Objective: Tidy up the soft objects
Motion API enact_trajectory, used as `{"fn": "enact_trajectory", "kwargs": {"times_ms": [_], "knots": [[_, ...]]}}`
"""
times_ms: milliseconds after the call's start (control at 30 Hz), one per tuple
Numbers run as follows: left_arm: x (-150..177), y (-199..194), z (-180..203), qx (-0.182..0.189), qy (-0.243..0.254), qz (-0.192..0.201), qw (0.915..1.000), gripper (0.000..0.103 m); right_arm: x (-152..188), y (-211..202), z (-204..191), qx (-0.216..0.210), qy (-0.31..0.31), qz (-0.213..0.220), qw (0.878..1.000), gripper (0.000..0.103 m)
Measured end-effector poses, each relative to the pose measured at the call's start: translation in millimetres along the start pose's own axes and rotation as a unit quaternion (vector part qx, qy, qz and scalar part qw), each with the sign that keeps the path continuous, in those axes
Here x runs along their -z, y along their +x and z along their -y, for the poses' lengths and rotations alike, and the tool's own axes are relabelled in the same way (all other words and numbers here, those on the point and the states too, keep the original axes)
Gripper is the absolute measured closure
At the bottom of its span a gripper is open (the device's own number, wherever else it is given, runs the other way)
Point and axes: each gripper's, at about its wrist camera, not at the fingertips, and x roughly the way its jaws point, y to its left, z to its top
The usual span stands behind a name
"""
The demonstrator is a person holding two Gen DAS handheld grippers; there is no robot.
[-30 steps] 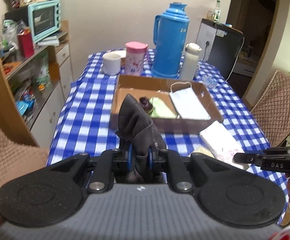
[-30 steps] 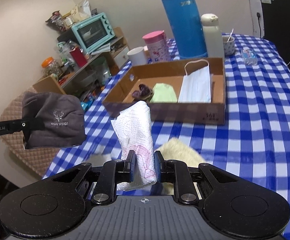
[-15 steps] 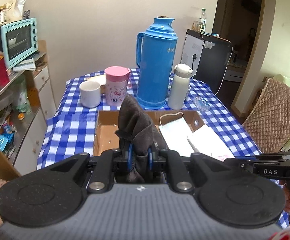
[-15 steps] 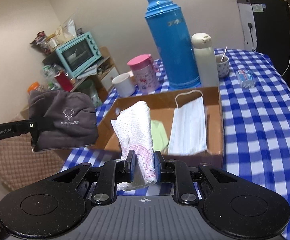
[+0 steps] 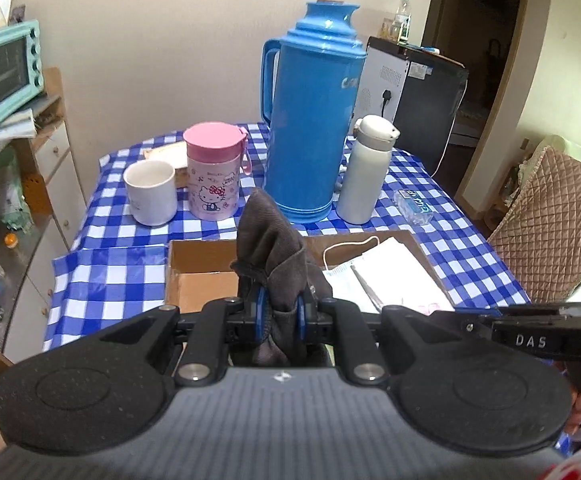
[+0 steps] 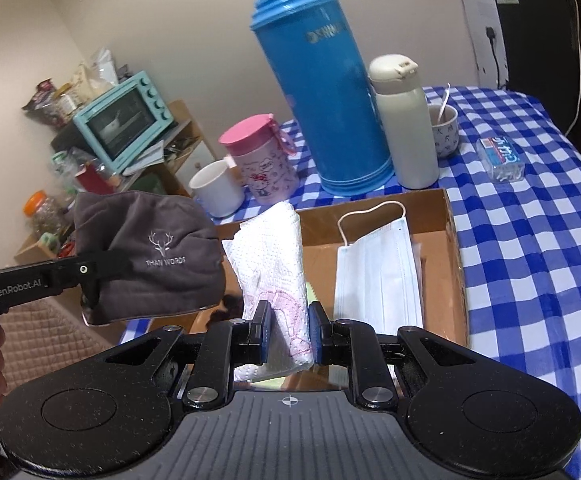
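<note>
Face mask already lies in cardboard box; left gripper clamps grey pouch, right gripper clamps paper towel, both unplaced.

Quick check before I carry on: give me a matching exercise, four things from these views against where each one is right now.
Things:
1. grey pouch
2. paper towel
3. face mask
4. blue thermos

Places:
A. lying flat in the cardboard box
B. clamped in the left gripper
C. standing on the checked tablecloth behind the box
D. clamped in the right gripper

Pairs: 1-B, 2-D, 3-A, 4-C
</note>
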Motion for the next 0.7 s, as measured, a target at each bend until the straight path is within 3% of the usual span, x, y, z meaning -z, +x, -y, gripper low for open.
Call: {"fn": "enact_trajectory", "kwargs": {"times_ms": [233, 333, 433, 700], "knots": [[-11.5, 55.1, -11.8, 0.002, -0.009, -0.021, 0.9997, 0.089, -11.3, 31.0, 11.3, 0.02, 0.022, -0.005, 1.0, 0.083], [-11.5, 81.2, -20.1, 0.013, -0.013, -0.039, 0.9991, 0.08, -14.0, 40.6, 14.5, 0.026, 0.029, -0.006, 0.999, 0.083], [-5.4, 108.9, -29.0, -0.008, -0.017, -0.07, 0.9974, 0.075, -14.3, 48.1, 16.7, 0.03, 0.036, -0.009, 0.999, 0.083], [1.4, 108.5, -42.0, -0.036, -0.005, -0.075, 0.9965, 0.073, -11.9, 62.8, 20.1, 0.036, 0.04, -0.023, 0.998, 0.083]]}}
